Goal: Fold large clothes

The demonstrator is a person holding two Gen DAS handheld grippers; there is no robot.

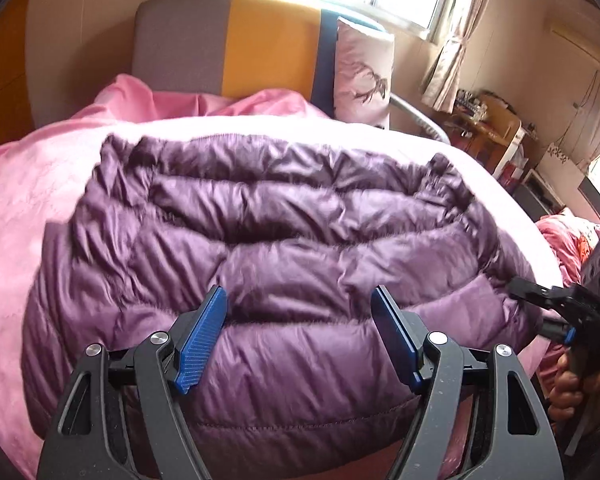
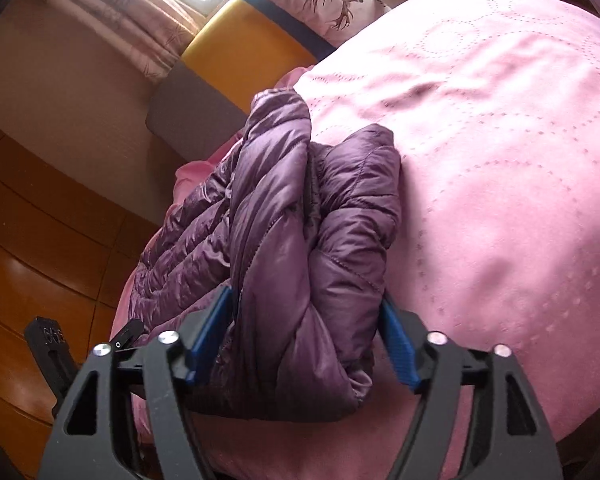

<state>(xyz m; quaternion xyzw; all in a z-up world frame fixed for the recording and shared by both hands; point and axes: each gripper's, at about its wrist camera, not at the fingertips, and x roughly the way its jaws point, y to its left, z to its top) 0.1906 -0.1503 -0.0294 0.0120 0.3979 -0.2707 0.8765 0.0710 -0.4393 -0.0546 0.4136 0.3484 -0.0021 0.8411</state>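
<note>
A purple quilted down jacket (image 1: 260,232) lies folded into a broad bundle on the pink bedspread (image 1: 28,208). My left gripper (image 1: 299,291) hovers over its near edge, open, with both blue pads bare and the fabric swelling up under the gap. In the right wrist view the jacket's (image 2: 284,208) right end is a thick roll of layers. My right gripper (image 2: 306,296) straddles that roll, open, with the fabric filling the space between its pads. From the left wrist view the right gripper (image 1: 536,304) shows at the jacket's right edge, held by a hand (image 1: 568,384).
A grey, yellow and blue headboard (image 1: 228,44) and a deer-print pillow (image 1: 362,76) stand at the bed's far end. A window with pink curtains (image 1: 448,72) and a cluttered wooden desk (image 1: 488,128) lie to the right. Brown wooden panels (image 2: 32,240) border the bed's left side.
</note>
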